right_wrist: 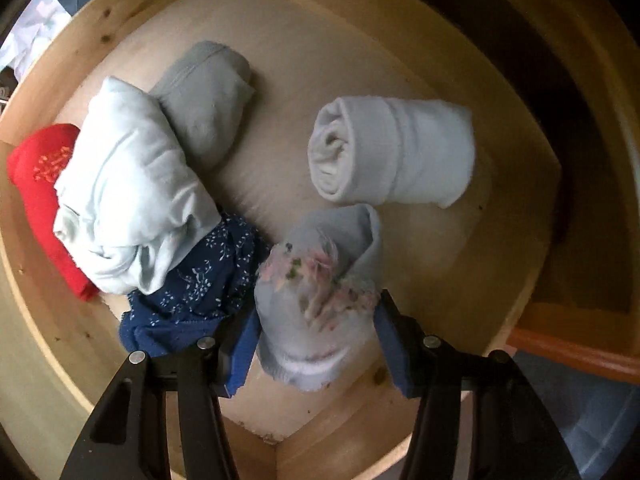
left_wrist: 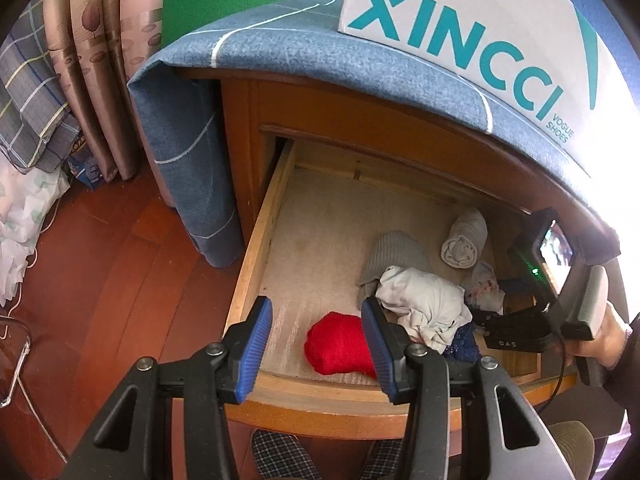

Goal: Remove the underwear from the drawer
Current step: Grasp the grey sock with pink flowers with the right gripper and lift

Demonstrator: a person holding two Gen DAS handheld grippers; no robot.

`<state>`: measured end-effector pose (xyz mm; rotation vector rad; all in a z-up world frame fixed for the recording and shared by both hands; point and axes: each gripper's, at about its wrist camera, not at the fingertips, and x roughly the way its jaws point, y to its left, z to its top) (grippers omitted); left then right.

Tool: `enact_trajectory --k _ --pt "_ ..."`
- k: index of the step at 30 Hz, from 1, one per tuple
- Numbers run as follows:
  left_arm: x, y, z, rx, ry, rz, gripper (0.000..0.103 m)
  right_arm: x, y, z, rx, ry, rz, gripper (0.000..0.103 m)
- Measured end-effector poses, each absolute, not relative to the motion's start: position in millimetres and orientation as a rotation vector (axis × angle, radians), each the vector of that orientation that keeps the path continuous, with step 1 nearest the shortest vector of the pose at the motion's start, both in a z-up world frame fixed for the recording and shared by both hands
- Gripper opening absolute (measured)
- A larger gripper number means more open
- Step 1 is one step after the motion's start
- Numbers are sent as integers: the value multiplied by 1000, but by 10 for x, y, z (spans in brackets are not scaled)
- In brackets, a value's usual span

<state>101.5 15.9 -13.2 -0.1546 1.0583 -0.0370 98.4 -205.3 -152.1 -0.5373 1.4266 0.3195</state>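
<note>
Right now: the right gripper points down into the open drawer, straddling the floral-trimmed pale underwear.
Right fingers: one blue pad sits at each side of the roll and appears to touch the fabric; whether they truly pinch it I cannot tell.
Left fingers: the left gripper hangs over the front of the drawer, spread apart and holding nothing.
Task's thing: still inside the drawer, near its front right corner, just beside the navy patterned piece.
Risk, thin grip: if the pads catch only the loose outer fold, the roll could unwind and drop on lifting.
Risk, snagging: the navy piece touches the left pad, so it might be dragged up too.
Other contents: red item, light blue bundle, grey roll, white roll.
Surface: pale, worn drawer bottom with light wooden walls.
Room: blue cloth over the cabinet, shoe box on top, reddish wood floor, curtain at left.
</note>
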Motion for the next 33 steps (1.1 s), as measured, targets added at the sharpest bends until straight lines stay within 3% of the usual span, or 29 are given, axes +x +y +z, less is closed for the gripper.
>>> enact_trajectory --k 3,10,17,33 --pt "1021 150 -137 -155 1060 -36 47 1082 -2086 -1548 -513 1439 333 50" --pt "1034 132 -148 -152 1064 -37 47 1174 -2146 -1626 -434 1542 375 31" --pt "1040 123 -148 -149 1063 -35 47 1139 -2094 -1656 -432 1649 377 27" --pt "1008 100 -129 -122 1063 -55 47 743 -2341 -872 -187 1455 216 25"
